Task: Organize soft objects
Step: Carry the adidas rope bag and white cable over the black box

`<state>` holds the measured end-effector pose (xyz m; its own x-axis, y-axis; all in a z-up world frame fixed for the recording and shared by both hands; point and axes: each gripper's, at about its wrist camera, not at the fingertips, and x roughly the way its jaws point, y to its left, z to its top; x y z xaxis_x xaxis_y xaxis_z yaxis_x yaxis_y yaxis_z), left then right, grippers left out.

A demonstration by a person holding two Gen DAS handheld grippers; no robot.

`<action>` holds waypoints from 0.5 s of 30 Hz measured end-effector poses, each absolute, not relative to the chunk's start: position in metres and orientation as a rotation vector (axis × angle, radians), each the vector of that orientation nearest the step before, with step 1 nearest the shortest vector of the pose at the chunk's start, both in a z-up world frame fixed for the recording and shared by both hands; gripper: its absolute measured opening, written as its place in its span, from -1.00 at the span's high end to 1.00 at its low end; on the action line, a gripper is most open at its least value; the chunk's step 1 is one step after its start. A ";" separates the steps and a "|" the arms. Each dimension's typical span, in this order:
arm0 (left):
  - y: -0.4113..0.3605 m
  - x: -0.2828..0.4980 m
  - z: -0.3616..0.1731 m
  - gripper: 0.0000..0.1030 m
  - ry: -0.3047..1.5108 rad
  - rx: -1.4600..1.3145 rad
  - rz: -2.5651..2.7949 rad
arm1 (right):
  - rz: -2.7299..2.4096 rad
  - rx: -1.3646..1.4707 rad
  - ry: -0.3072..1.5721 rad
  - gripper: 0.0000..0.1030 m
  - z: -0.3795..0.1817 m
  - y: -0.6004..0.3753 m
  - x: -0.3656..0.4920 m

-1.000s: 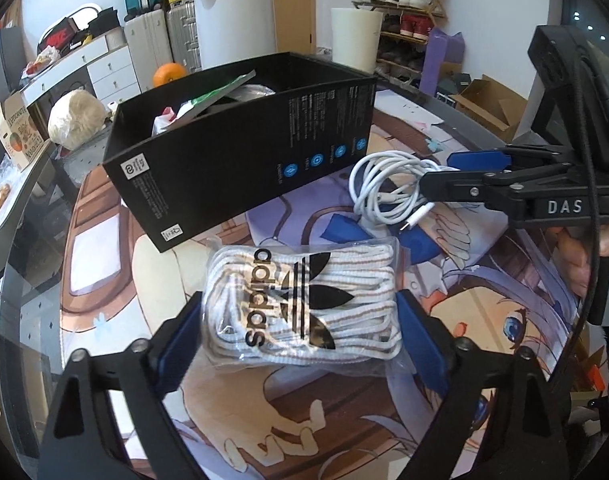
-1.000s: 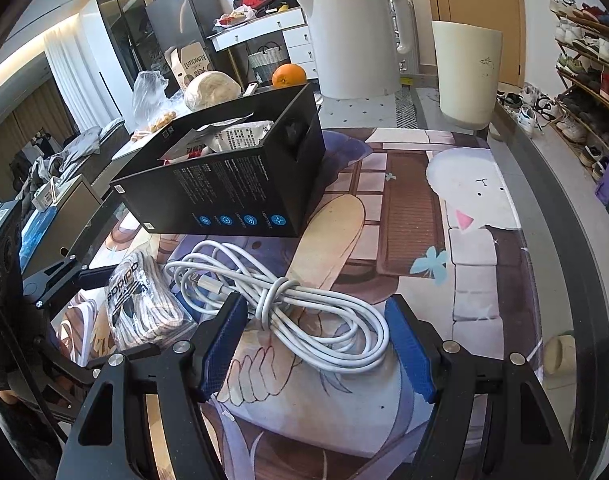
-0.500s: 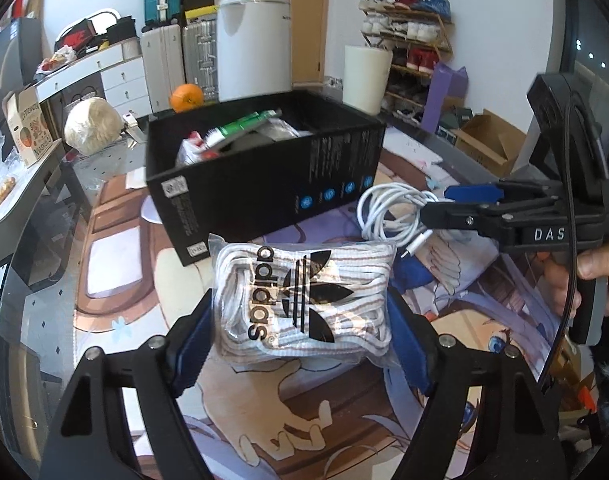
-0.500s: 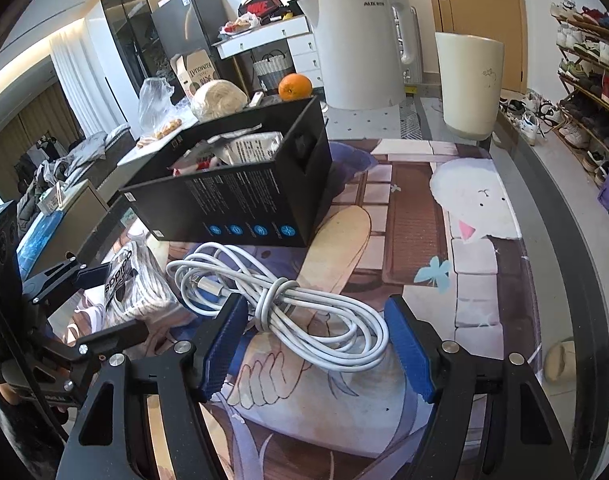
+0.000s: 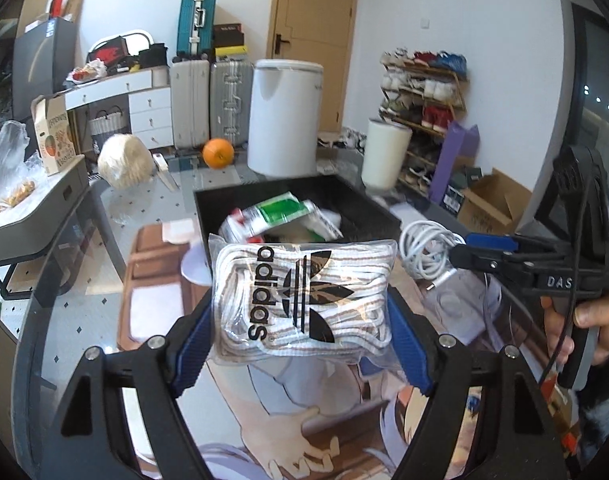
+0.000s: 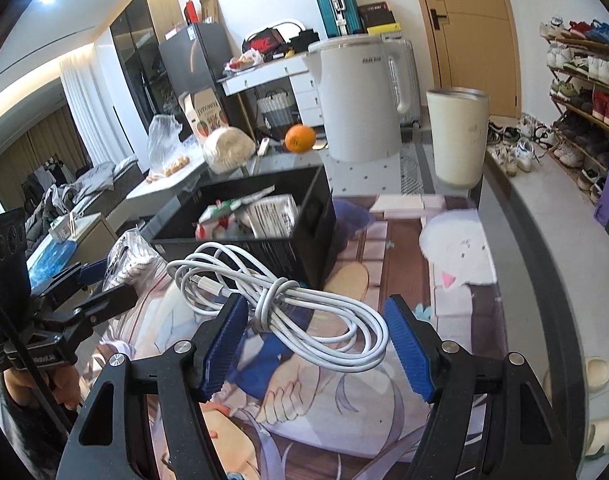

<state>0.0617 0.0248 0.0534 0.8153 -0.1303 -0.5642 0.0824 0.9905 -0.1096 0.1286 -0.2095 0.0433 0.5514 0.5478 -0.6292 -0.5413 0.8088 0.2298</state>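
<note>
place: home | signs: shoe rack (image 5: 424, 96), suitcases (image 5: 210, 104), fridge (image 6: 192, 64)

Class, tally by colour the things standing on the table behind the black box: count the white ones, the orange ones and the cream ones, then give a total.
White: 1, the kettle
Orange: 1, the orange
Cream: 2, the cup and the round bundle
Total: 4

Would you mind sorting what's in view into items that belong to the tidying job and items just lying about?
Part of the job:
- bagged Adidas laces, clamped in left gripper
- white cable bundle, held in right gripper
- black box, already holding packets

Lying about:
- orange
- white kettle
- cream tumbler
</note>
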 end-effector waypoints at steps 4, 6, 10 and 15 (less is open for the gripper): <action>0.030 0.068 0.062 -0.53 0.578 -0.089 -0.097 | 0.635 0.019 0.714 -0.39 0.057 -0.208 0.130; 0.033 0.072 0.065 -0.53 0.567 -0.091 -0.084 | 0.623 0.030 0.697 -0.39 0.064 -0.207 0.133; 0.039 0.081 0.068 -0.54 0.556 -0.098 -0.071 | 0.600 0.041 0.672 -0.39 0.075 -0.202 0.142; 0.041 0.095 0.068 -0.54 0.552 -0.103 -0.055 | 0.590 0.032 0.662 -0.39 0.082 -0.188 0.153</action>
